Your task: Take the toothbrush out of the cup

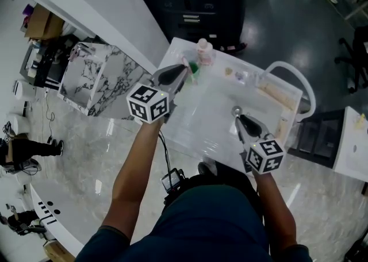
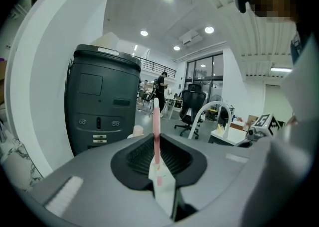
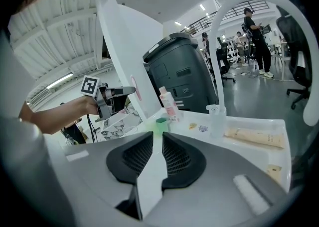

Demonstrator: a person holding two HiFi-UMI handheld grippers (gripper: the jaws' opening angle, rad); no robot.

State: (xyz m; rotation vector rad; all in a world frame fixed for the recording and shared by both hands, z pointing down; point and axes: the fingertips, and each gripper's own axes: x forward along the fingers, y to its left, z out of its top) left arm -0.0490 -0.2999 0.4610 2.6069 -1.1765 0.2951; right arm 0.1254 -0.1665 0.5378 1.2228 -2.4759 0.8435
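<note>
A pink toothbrush (image 2: 156, 126) stands upright between the pads of my left gripper (image 2: 158, 164), which is shut on its handle. In the right gripper view that left gripper (image 3: 130, 90) hangs in the air, up and to the left of the green cup (image 3: 160, 124), with the toothbrush (image 3: 134, 87) clear of the cup. The head view shows the left gripper (image 1: 185, 71) beside the green cup (image 1: 194, 69) at the counter's far left. My right gripper (image 1: 237, 112) hovers over the middle of the white counter, and its jaws (image 3: 158, 156) stand apart with nothing between them.
A pink bottle (image 3: 169, 104) stands behind the cup, with a clear tumbler (image 3: 215, 119) and a toothpaste tube (image 3: 254, 139) to the right. A white arched bar (image 1: 293, 80) rises at the counter's right end. A dark bin (image 2: 102, 101) and a marble block (image 1: 95, 80) stand nearby.
</note>
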